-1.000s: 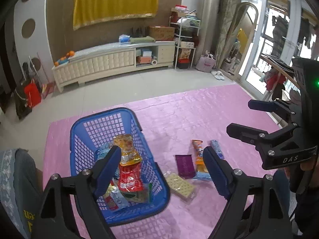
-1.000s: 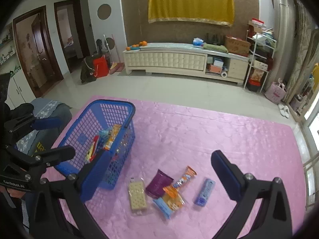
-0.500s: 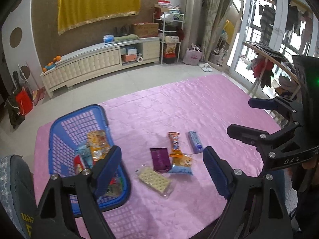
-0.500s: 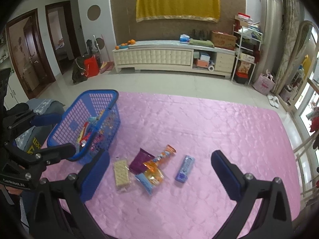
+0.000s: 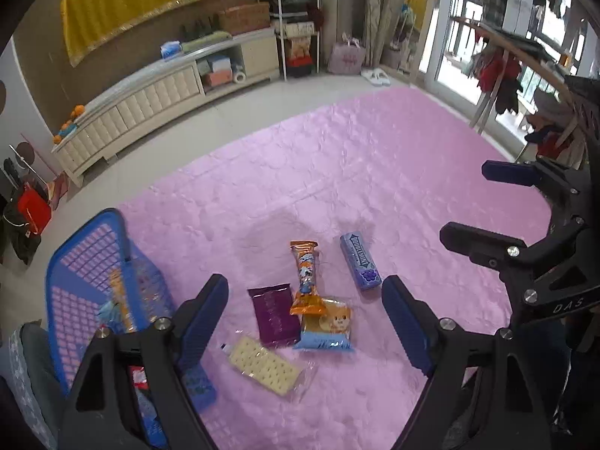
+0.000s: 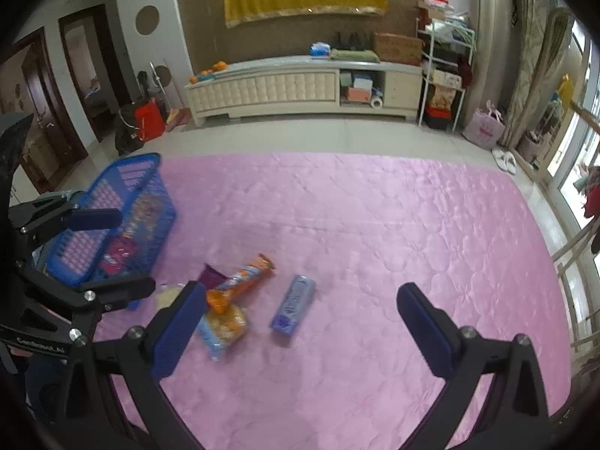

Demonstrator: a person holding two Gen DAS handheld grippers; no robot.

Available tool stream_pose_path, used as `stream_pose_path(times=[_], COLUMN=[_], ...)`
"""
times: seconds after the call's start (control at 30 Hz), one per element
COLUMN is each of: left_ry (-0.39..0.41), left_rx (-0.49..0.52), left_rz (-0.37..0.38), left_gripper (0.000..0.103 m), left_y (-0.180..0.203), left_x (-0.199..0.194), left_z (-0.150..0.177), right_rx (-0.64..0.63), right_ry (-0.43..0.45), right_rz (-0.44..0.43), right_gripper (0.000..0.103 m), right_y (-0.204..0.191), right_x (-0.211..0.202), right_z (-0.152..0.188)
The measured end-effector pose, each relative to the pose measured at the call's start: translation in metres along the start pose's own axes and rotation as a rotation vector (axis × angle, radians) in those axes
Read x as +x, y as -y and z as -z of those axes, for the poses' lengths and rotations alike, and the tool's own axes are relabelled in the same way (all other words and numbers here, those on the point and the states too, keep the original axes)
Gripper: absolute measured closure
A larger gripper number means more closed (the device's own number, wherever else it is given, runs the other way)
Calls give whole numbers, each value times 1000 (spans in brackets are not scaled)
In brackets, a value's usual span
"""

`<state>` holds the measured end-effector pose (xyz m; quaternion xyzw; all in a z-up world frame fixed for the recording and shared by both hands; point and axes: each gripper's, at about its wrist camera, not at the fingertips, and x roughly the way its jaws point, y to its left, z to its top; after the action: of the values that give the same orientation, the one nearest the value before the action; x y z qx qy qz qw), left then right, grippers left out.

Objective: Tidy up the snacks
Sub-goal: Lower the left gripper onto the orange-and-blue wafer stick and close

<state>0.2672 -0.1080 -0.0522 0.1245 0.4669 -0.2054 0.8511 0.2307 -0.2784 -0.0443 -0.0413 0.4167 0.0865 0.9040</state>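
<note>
Several snacks lie on a pink mat (image 5: 375, 172): an orange bar (image 5: 306, 273), a purple gum pack (image 5: 360, 260), a dark purple packet (image 5: 275, 315), a blue cookie bag (image 5: 327, 328) and clear-wrapped crackers (image 5: 264, 363). A blue basket (image 5: 90, 262) holding several snacks stands at the left. My left gripper (image 5: 303, 318) is open and empty above the pile. My right gripper (image 6: 300, 322) is open and empty above the gum pack (image 6: 293, 305), with the orange bar (image 6: 245, 275) and basket (image 6: 123, 221) to its left.
A long white cabinet (image 6: 300, 86) runs along the far wall. A shelf rack (image 6: 444, 75) and pink bag (image 6: 483, 129) stand at the right. A red bag (image 6: 148, 123) sits at the left. A drying rack (image 5: 525, 86) borders the mat's right edge.
Both grippers have swung right, away from the basket and toward the loose snacks. The basket has slid to the left edge of both views. Both grippers stayed open.
</note>
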Motion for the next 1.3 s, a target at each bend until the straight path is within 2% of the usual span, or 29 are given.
stream_pose_path(times=[0.27,0.43,0.57,0.7,0.8,0.9,0.93,1.03,1.1,1.3], left_ry=[-136,-190,-232,-266,-293,-311,-317,-333,-329,-285], left_rx=[24,17,13,1,-24,-27,-26,-17,-13,-46], left_rz=[-60,-63,-66,-67,-44,-31,-29,-21,-31,-22], left_gripper=[21,21,21,34,50,61,68,80,85,88], left_y=[10,7,9,7,7,8,7,14,14,9], left_x=[71,99,118,133,144,150,151,155,155,137], left_z=[-7,-12,-12,-13,-13,-12,-10,-3,1,10], right_rx=[23,76,59,77,53,32,38,54,50,67], right_ry=[-49,-74,-102,-99,-95,-88,-84,-77,-78,-99], right_rz=[-14,-29,-2,-4,2,35,35,15,15,-35], right_gripper=[0,0,0,0,0,0,0,0,0,0], right_y=[32,46,49,52,49,47,48,50,49,45], right_x=[52,79,94,97,96,97,98,95,95,101], right_z=[4,12,15,14,13,15,15,14,13,11])
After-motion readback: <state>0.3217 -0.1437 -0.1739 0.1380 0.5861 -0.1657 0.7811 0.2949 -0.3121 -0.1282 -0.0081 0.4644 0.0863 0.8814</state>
